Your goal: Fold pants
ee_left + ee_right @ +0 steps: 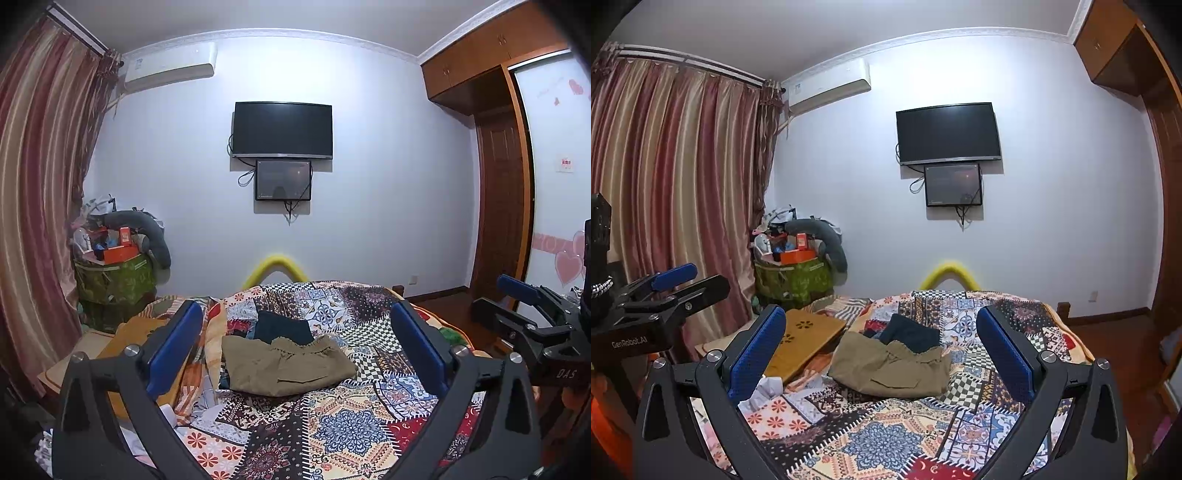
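In the left wrist view the left tongs (295,347) stand spread as wide as they go, with nothing between the blue pads (173,347), and they point almost level over the bed (332,435). The pants (288,365), olive-brown, lie folded into a compact, slightly rumpled stack on the patchwork quilt, well ahead of the tongs and touching neither pad. A dark garment (282,326) lies just behind them, its near edge under the pants' far edge. The right tongs (524,306) show at the right edge, spread and empty. By the look of it the pants are light, soft and limp, so they will sag and unfold if lifted by one layer; a good hold would pinch all layers together at a folded edge or at the gathered waistband. In the far left corner a green bag (114,284) is heaped with boxes, orange ones among them, and a grey padded roll hangs over its side. In the right wrist view the right tongs (881,350) are likewise fully spread and hold nothing, and the pants (890,369) sit between the lines of the pads but well beyond them. A flap pocket faces up. A wooden board (805,343) lies to the pants' left, and the left tongs (683,282) show at the left edge. The fold looks finished or nearly so.
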